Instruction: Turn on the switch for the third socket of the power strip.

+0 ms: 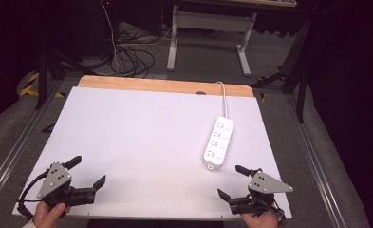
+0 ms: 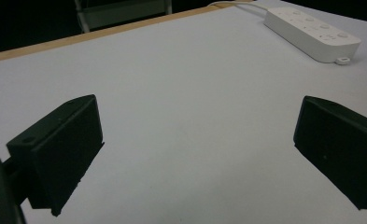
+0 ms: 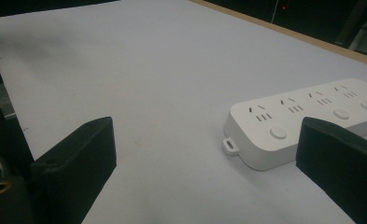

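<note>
A white power strip with several sockets lies on the right half of the white board, its white cord running to the far edge. My left gripper rests at the board's near left corner, open with nothing between its jaws. My right gripper sits at the near right, open and empty, just short of the strip's near end. In the left gripper view the power strip lies far off at the upper right. In the right gripper view the power strip lies close ahead, partly behind the right jaw.
The board lies on a wooden tabletop whose far edge shows. Metal rails run along both sides. Beyond the table, loose cables lie on the floor next to a white desk frame.
</note>
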